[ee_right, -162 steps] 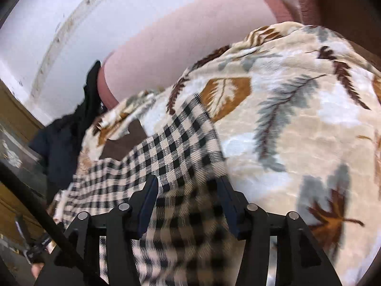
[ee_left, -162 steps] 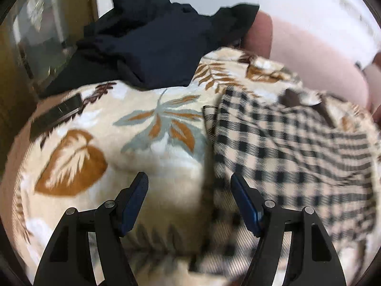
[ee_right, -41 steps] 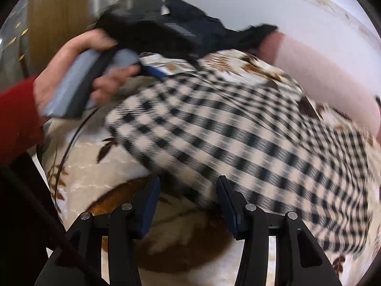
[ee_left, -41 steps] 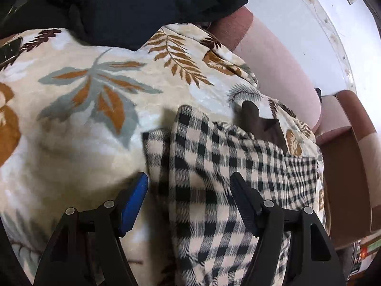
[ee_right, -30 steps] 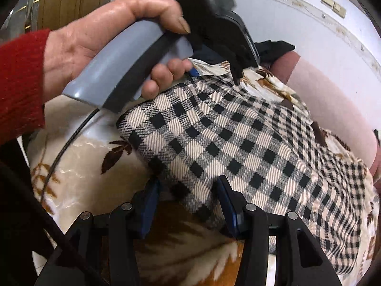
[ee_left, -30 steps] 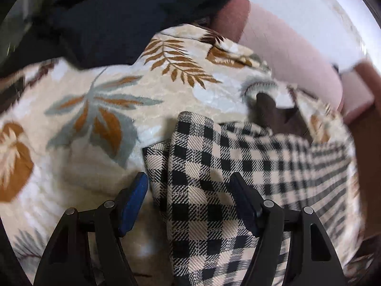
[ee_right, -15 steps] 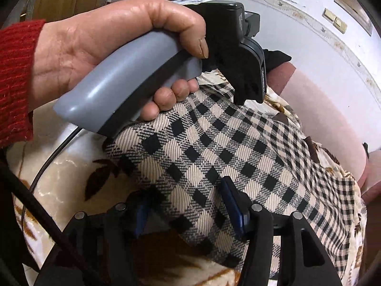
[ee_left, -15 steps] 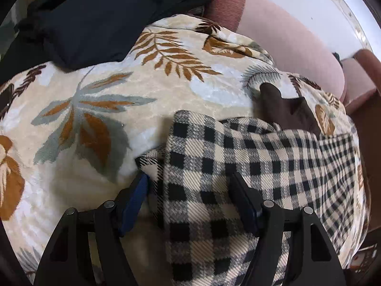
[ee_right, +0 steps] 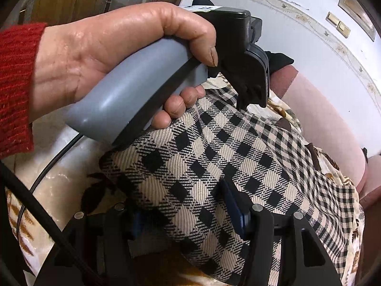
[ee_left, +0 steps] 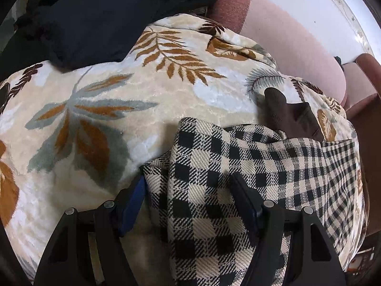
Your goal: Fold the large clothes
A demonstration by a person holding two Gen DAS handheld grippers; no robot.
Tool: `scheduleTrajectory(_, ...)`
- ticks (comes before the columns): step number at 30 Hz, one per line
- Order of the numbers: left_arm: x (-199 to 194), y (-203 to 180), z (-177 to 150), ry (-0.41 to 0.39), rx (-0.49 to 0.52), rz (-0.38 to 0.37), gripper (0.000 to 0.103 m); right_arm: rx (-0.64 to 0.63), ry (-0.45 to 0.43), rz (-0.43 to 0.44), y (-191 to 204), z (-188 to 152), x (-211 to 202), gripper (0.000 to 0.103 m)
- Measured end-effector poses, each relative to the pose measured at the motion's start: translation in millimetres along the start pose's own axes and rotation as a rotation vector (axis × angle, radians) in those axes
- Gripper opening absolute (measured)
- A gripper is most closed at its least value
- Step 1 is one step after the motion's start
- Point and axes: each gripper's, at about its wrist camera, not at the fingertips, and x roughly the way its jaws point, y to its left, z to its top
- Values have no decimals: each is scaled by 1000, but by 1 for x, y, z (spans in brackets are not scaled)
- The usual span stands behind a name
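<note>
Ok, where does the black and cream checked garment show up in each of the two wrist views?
Left wrist view: the checked garment fills the lower right, its folded corner between the left gripper fingers.
Right wrist view: it runs from centre to lower right, its near edge between the right gripper fingers, under the hand.
Shared landmark: the dark brown collar, top right of the garment in both views.

My blanket (ee_left: 100,124) is the landmark. The checked garment (ee_left: 214,166) lies on it, its corner between my left gripper (ee_left: 188,190) fingers. A dark garment (ee_left: 102,16) lies on the blanket's far edge. The sofa back (ee_left: 293,47) stands behind the blanket.
</note>
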Motion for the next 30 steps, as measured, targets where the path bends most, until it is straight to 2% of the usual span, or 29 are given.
scheduleTrajectory(8,0,-1,-1,-2,2,4,70,-3,-4,-6,1,1,5,61)
scheduleTrajectory(10,0,-2,0,0,13,2,69,0,-6,-1,4,0,3,59)
scheduleTrajectory(11,0,-3,0,1,20,-12,50,0,-7,2,6,-1,1,57)
scheduleTrajectory(12,-1,-5,0,0,23,-21,21,-3,-9,4,7,-1,0,52)
scheduleTrajectory(13,-2,-5,1,8,18,-50,13,-5,-10,-2,9,-1,-1,43)
scheduleTrajectory(16,-12,-2,3,-15,-29,-94,11,20,-14,-16,3,-1,-2,19)
scheduleTrajectory(18,-19,-1,4,-31,-64,-119,10,61,-25,3,-9,-1,-7,12)
scheduleTrajectory(24,-45,-18,6,-75,-77,-130,10,90,-71,19,-31,1,-36,10)
scheduleTrajectory(30,-63,-60,30,-60,-44,-110,10,138,-123,0,-76,-3,-64,9)
